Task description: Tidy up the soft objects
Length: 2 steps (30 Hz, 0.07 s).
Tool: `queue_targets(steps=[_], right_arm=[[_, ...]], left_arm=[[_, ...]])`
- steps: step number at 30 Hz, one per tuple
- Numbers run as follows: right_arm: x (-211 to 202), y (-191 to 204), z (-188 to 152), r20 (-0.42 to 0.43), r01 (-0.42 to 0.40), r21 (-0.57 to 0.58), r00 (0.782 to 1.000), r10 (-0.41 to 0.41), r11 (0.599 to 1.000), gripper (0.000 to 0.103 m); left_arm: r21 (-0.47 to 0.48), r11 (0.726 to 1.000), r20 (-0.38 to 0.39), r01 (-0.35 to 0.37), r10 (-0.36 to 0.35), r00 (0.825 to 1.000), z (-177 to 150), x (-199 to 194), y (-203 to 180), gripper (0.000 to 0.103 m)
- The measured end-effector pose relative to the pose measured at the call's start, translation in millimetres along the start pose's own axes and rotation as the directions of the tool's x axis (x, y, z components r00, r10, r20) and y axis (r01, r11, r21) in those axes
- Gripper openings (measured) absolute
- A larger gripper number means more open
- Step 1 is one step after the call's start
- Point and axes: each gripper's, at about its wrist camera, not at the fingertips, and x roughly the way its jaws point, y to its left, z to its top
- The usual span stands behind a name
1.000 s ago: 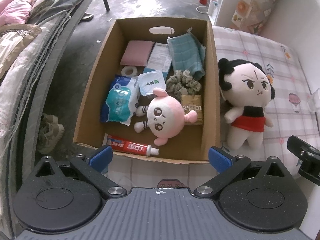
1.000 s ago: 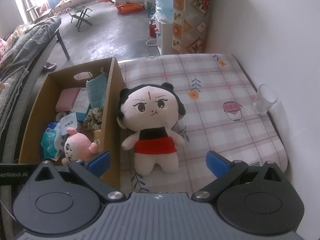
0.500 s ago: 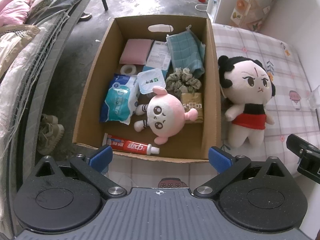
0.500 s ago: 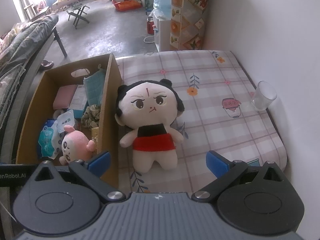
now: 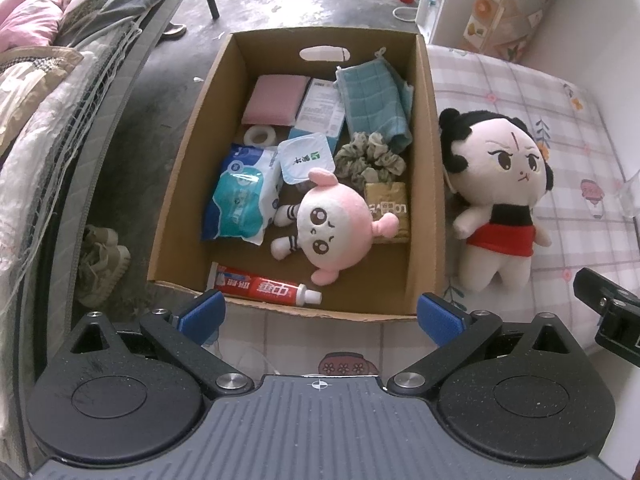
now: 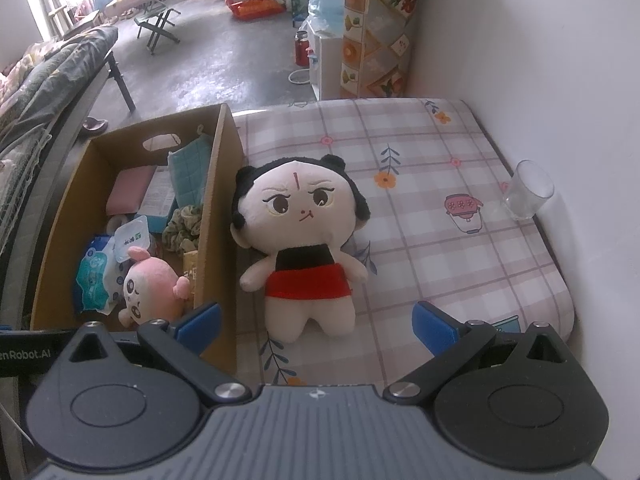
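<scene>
Cardboard box [image 5: 428, 160] sits on the checked tabletop [image 6: 440, 240], packed with a pink plush [image 5: 332, 228], a teal cloth [image 5: 372, 100], a green scrunchie [image 5: 368, 158], a wipes pack [image 5: 240, 200] and a toothpaste tube [image 5: 268, 288]. Just beside the box's right wall lies a black-haired doll in a red skirt [image 6: 304, 240], face up, touching the cardboard. The right hand-held gripper [image 6: 316, 320] hovers straight above the doll's feet, its blue pads spread wide to either side, gripping nothing. The left hand-held gripper [image 5: 320, 312] hangs at the box's near edge, fingers equally far apart and empty, the pink plush just ahead of it. A clear glass [image 6: 528, 196] stands by the wall.
</scene>
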Motion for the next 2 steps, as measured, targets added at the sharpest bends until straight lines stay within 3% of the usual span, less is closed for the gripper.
queue_targets(steps=[2], right_arm=[[0.0, 0.2, -0.2, -0.003, 0.001, 0.0, 1.0, -0.001, 1.0, 0.103]], left_arm=[[0.001, 1.0, 0.002, 0.002, -0.002, 1.0, -0.2, 0.0, 0.1, 0.103]])
